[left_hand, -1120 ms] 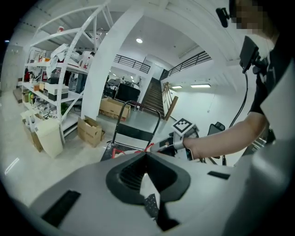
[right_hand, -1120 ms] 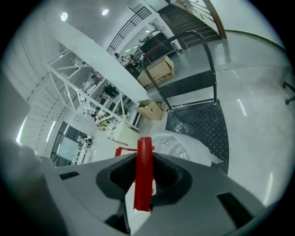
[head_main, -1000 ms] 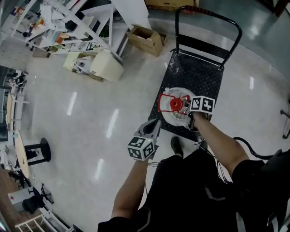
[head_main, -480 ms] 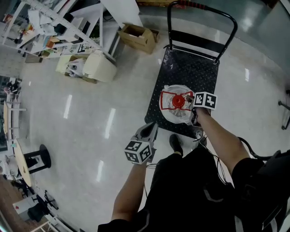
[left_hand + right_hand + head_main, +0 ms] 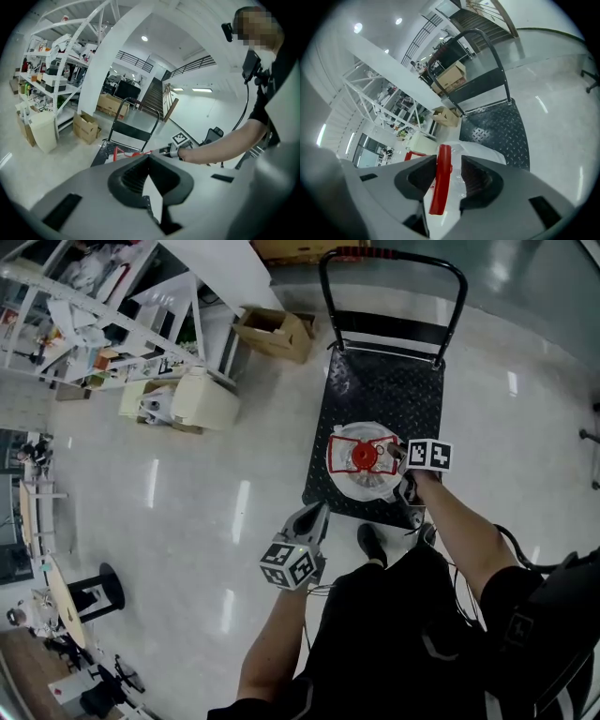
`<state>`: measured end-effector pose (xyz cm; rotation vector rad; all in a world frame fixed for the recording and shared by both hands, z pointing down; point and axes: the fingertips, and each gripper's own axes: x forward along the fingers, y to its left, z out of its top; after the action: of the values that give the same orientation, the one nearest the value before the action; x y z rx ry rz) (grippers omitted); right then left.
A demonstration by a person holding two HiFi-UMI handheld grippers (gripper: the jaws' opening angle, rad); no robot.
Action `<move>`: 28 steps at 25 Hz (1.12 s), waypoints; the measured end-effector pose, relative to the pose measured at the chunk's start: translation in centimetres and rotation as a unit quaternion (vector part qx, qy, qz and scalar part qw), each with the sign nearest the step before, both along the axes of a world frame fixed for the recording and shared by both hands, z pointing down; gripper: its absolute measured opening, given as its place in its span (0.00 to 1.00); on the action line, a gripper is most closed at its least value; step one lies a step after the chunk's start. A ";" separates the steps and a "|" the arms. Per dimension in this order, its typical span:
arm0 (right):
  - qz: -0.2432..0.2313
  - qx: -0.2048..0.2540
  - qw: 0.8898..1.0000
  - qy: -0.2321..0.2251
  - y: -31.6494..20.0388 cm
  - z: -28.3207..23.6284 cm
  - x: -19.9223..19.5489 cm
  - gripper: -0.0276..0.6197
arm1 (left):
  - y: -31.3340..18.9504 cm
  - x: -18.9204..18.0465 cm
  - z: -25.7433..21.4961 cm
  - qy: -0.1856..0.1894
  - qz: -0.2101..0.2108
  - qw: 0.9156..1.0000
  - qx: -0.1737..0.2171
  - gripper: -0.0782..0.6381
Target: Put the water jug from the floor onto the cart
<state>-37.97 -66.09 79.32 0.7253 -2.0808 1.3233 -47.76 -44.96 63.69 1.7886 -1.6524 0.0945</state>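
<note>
The jug stands upright on the cart, on the near part of the black deck, close to the edge nearest me and well apart from the push bar at the far end. Its red cap faces up at me, and the red handle frames it.

My right tool is at the jug's top, on its right side as I look down. In the right gripper view the handle stands between the tool's jaws. It lies against the left jaw, with a clear gap to the right one. The jaws have just been opening, and the pads no longer press on the handle from both sides, so the tool is parted round it and not clamped. The jug's pale body shows just beyond the jaws, with the deck behind it.

My left tool hangs over the floor, just off the cart's near left corner and apart from the jug. Its jaws point toward the cart. In the left gripper view they meet at the tips with nothing between them — closed and empty. Past them I see the cart and my right forearm reaching across to the jug.
</note>
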 end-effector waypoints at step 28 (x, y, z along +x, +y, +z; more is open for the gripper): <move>-0.084 0.363 0.920 -0.123 -0.6 -36.3 19.6 0.04 | -9.9 17.5 -21.1 -0.143 0.144 0.956 0.210 0.10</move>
<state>-18.35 -66.73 43.02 0.6624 -2.7998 0.5365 -30.28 -54.82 42.64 2.4339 -1.6851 0.1469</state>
